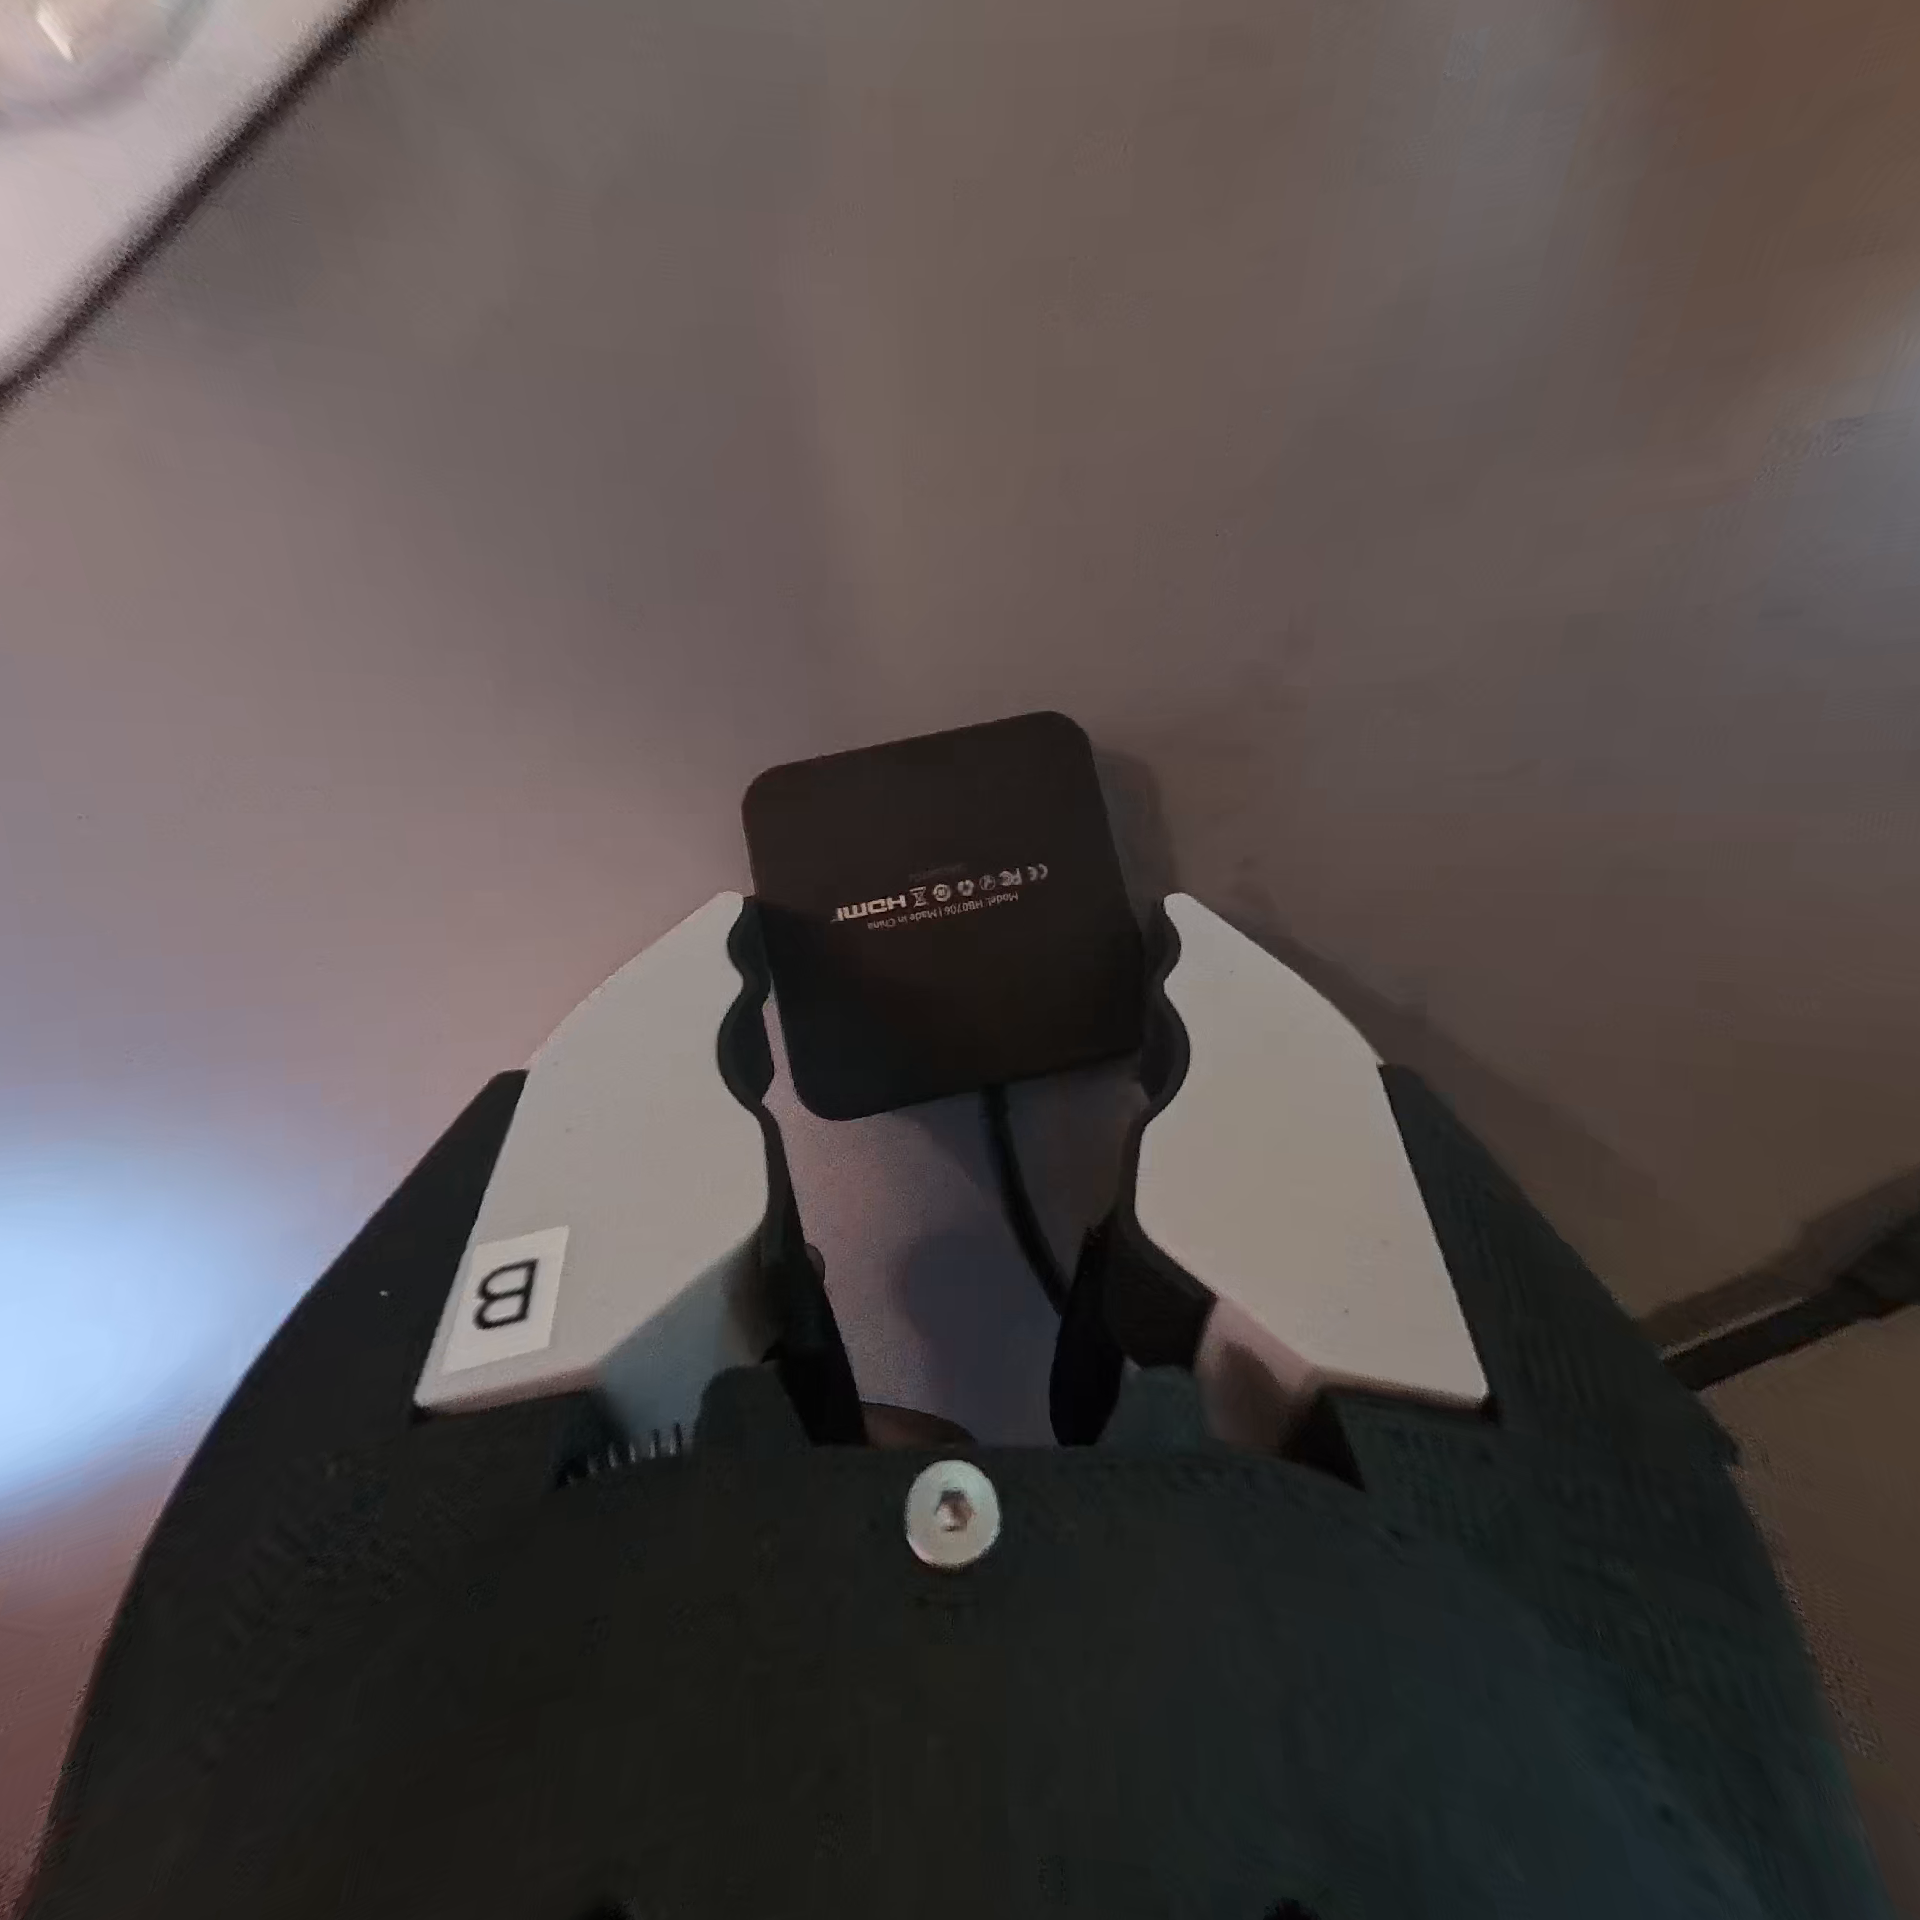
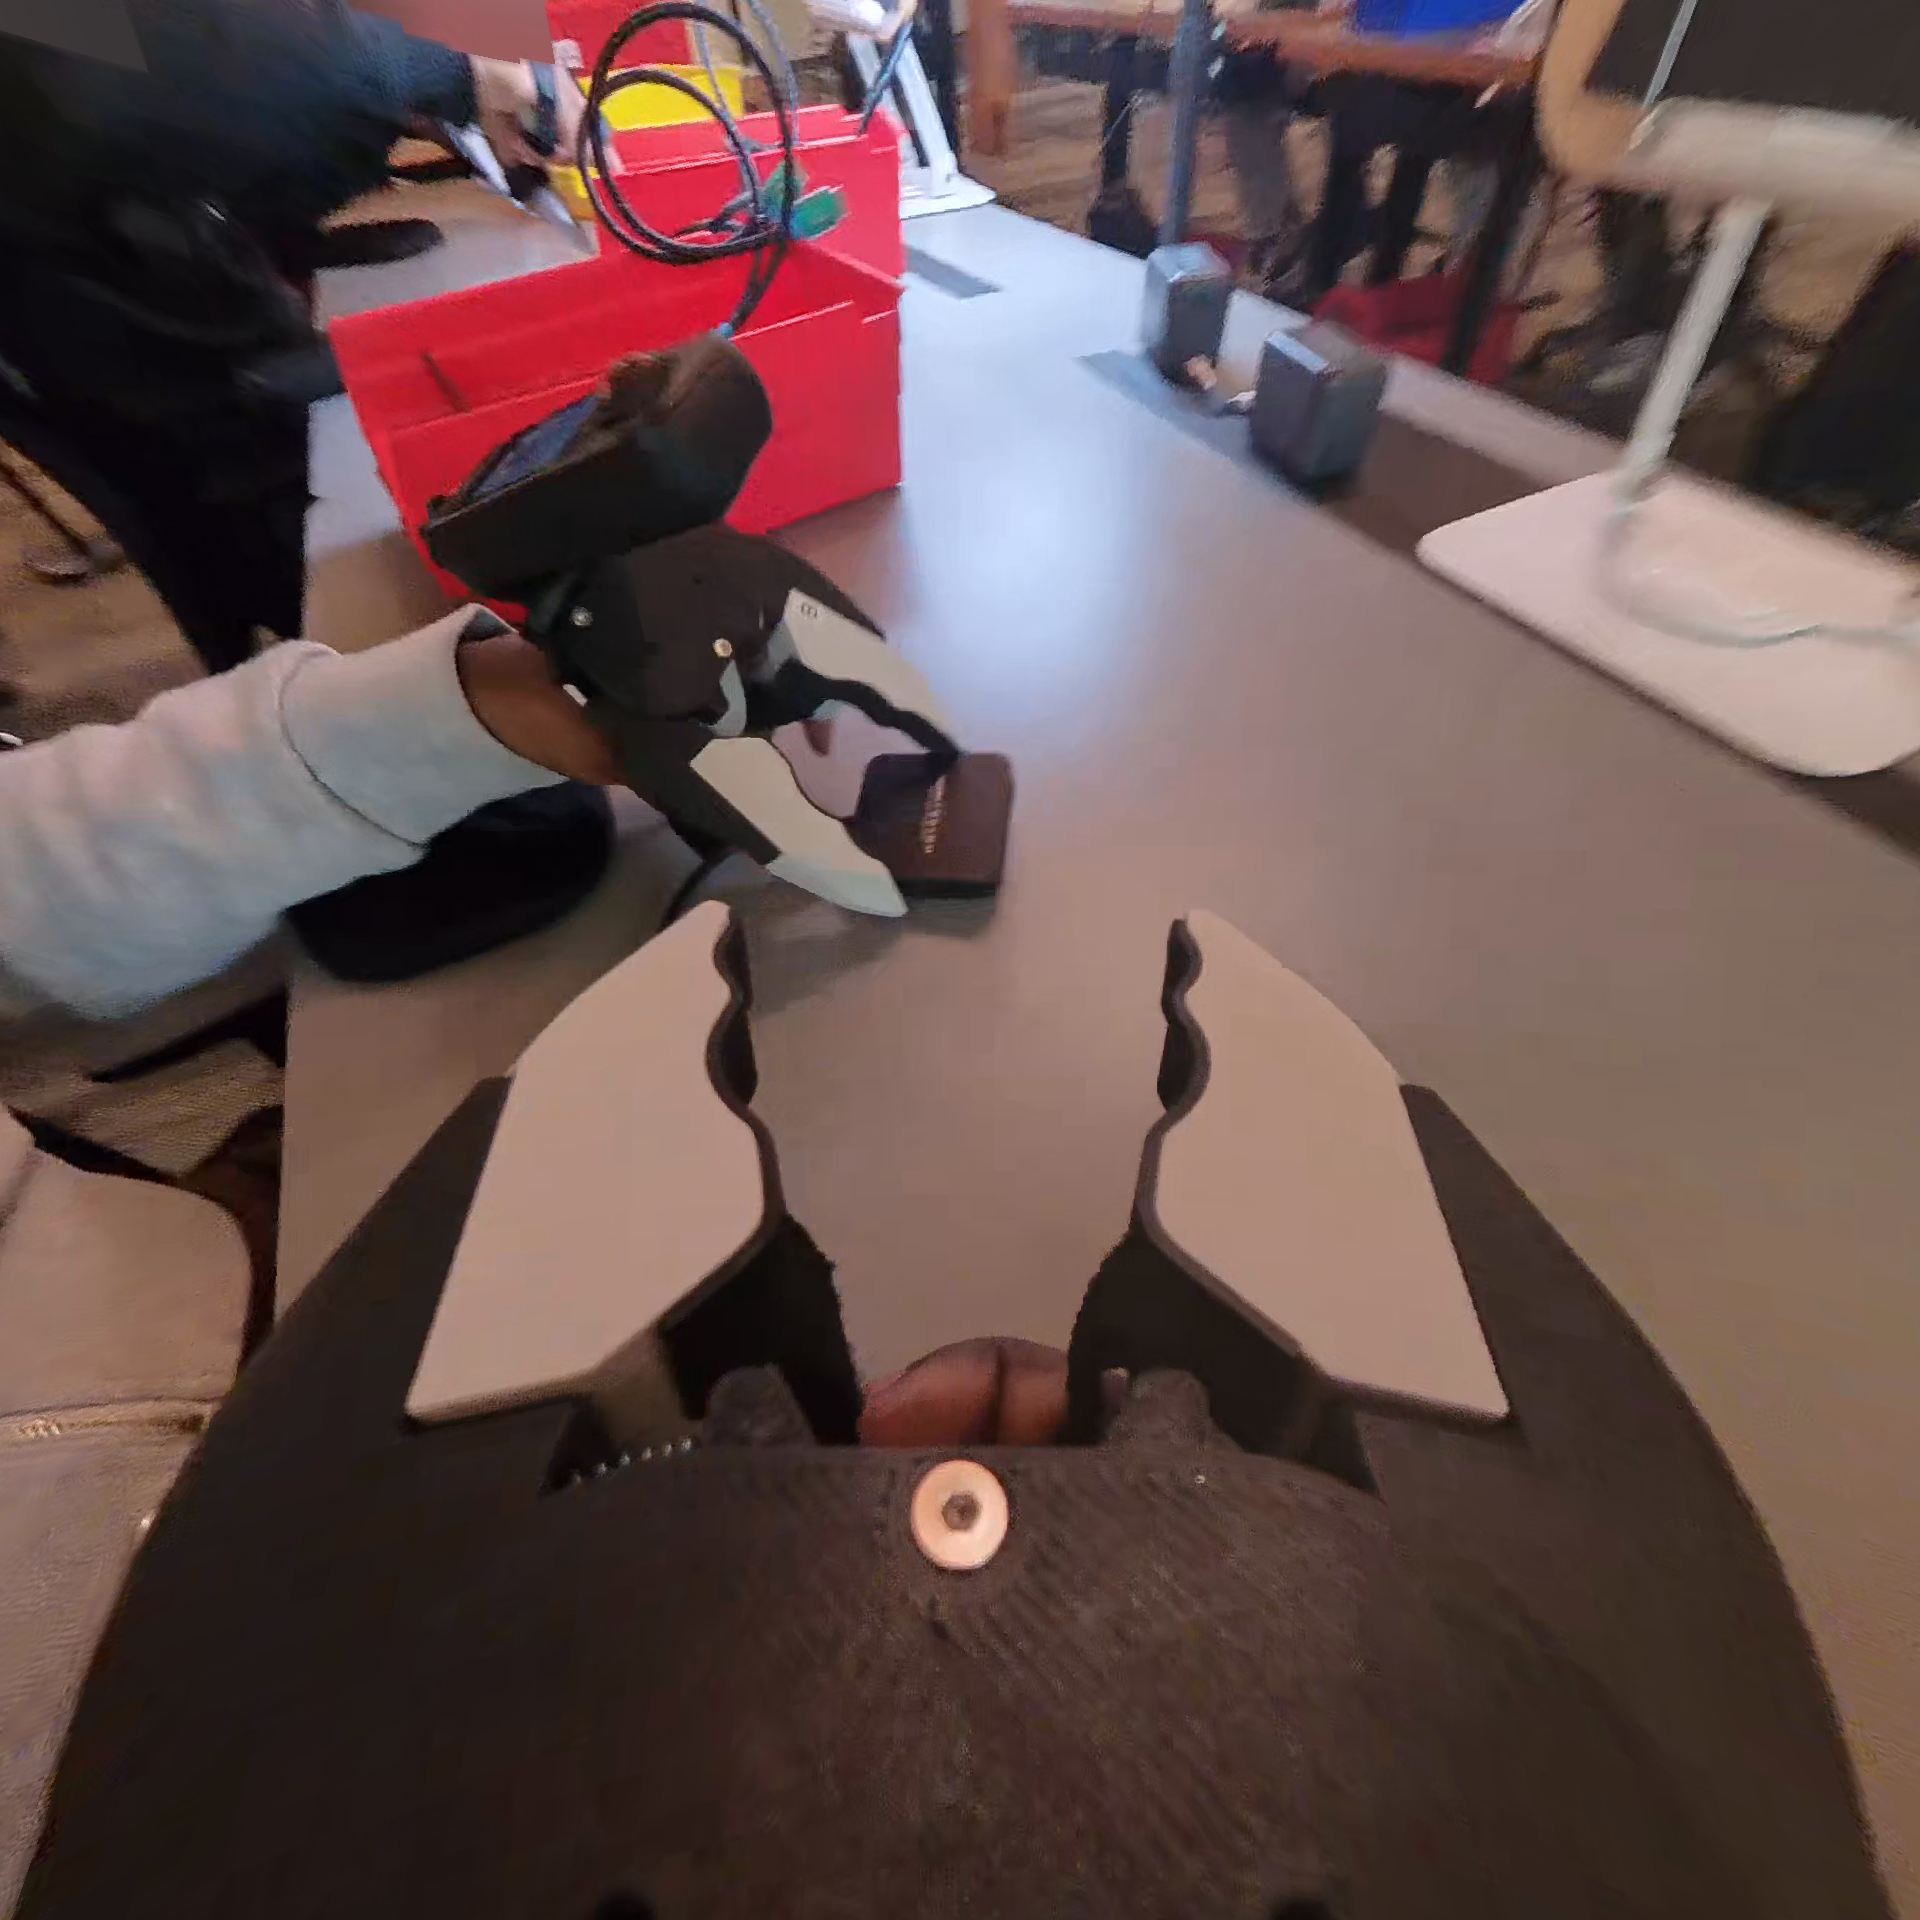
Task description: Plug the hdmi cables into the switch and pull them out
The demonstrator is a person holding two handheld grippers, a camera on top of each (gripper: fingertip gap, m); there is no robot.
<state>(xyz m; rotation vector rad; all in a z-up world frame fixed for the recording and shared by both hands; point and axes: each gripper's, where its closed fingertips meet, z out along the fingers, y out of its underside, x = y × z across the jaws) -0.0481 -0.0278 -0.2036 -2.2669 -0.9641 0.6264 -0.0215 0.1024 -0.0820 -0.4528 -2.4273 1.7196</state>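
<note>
Evidently the left gripper (image 1: 951, 997) had been brought down over the switch (image 1: 940, 914) to pin it in place: its two fingers straddled the small black box, their dark wavy pads (image 1: 743, 1023) touching or nearly touching its sides. The box lay flat on the grey table (image 1: 1039, 416), printed face up. A thin black cord (image 1: 1023, 1195) ran from its near edge back between the fingers, which probably explains why the box was taken from that side. Whether the grip was firm or merely closing I cannot tell.

From the right wrist view the same hold showed farther off, the left gripper (image 2: 914, 821) tilted down onto the switch (image 2: 940, 821), a pale sleeve (image 2: 208, 800) behind it. The right gripper (image 2: 956, 1049) hovered above bare table with its fingers spread wide and nothing between them, presumably kept free to fetch a cable. Looped black cables (image 2: 686, 135) hung at a red box (image 2: 665, 343) beyond, well apart from the switch. No plug appeared to be in the switch, so plugging had likely not begun.
</note>
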